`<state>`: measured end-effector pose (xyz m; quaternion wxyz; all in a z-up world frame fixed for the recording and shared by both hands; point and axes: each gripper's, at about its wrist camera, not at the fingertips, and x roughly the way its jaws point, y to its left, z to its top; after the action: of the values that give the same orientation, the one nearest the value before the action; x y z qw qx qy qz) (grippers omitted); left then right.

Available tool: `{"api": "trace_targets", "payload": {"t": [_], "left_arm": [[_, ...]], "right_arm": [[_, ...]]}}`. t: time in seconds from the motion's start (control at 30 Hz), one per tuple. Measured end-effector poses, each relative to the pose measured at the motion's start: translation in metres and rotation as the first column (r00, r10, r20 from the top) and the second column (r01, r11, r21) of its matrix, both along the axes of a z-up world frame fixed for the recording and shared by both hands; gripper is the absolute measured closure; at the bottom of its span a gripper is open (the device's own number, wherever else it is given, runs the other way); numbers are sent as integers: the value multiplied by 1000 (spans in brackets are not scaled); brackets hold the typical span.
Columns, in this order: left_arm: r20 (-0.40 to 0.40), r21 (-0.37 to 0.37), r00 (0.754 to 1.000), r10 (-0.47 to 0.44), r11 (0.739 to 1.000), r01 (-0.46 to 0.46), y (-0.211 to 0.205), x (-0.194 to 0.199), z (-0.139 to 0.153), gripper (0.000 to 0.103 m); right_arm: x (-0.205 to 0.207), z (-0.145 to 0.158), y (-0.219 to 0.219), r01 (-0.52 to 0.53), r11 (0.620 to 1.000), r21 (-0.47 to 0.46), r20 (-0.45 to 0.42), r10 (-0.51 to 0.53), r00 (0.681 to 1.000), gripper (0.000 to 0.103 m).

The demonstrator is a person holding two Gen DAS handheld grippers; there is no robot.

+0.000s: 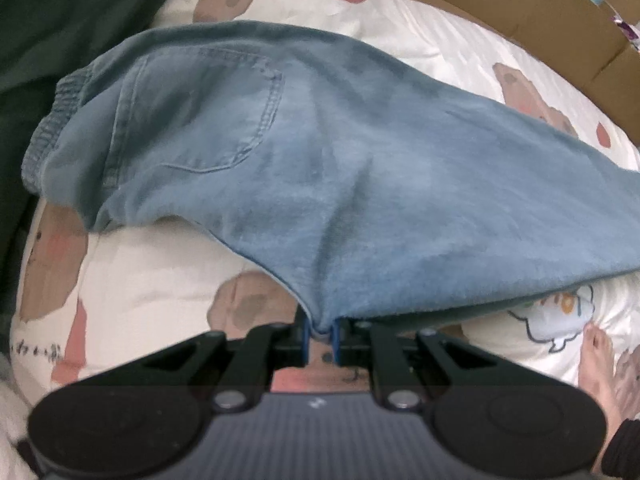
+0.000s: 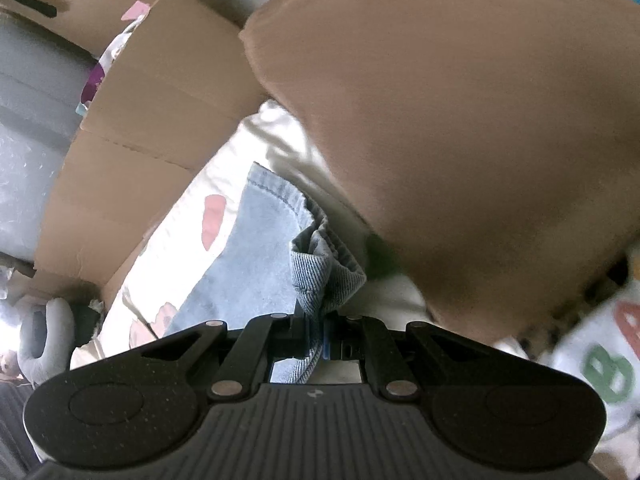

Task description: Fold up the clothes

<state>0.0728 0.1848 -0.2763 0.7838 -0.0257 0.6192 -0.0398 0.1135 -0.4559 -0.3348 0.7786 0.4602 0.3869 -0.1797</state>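
Light-blue jeans (image 1: 304,168) lie across a white bedsheet with brown and pink prints (image 1: 136,280). Their back pocket and elastic waistband face up at the left. My left gripper (image 1: 320,330) is shut on the jeans' near edge, where the denim bunches between the blue pads. In the right wrist view, my right gripper (image 2: 318,320) is shut on the hem end of a jeans leg (image 2: 320,272), and the cuff is folded over above the fingers. The leg trails away to the left over the sheet (image 2: 180,232).
A large brown cushion or garment (image 2: 460,140) fills the right half of the right wrist view, blurred. Cardboard boxes (image 2: 152,120) line the bed's far side (image 1: 520,12). A dark green cloth (image 1: 60,20) lies at the upper left. A person's bare feet (image 1: 604,372) rest on the sheet.
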Motion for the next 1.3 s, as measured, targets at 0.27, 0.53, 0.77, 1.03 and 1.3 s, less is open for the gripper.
{"api": "trace_targets", "payload": {"t": [0.27, 0.53, 0.77, 1.03, 1.3], "left_arm": [[-4, -7, 1000, -9, 1000, 9, 1, -9, 4, 92], [-27, -20, 999, -35, 999, 34, 7, -7, 3, 93], [-36, -36, 999, -22, 999, 21, 12, -9, 7, 93], [-55, -30, 998, -2, 1000, 1, 9, -8, 7, 93], [-58, -24, 998, 1, 1000, -3, 8, -11, 13, 93]], "right_arm": [[-65, 1, 4, 21, 1000, -16, -15, -22, 1000, 99], [-121, 7, 7, 62, 998, -18, -68, -63, 996, 99], [-158, 18, 8, 40, 998, -41, -88, -44, 995, 99], [-202, 5, 7, 28, 1000, -9, -114, -28, 993, 99], [-232, 4, 3, 17, 1000, 4, -113, -16, 993, 99]]}}
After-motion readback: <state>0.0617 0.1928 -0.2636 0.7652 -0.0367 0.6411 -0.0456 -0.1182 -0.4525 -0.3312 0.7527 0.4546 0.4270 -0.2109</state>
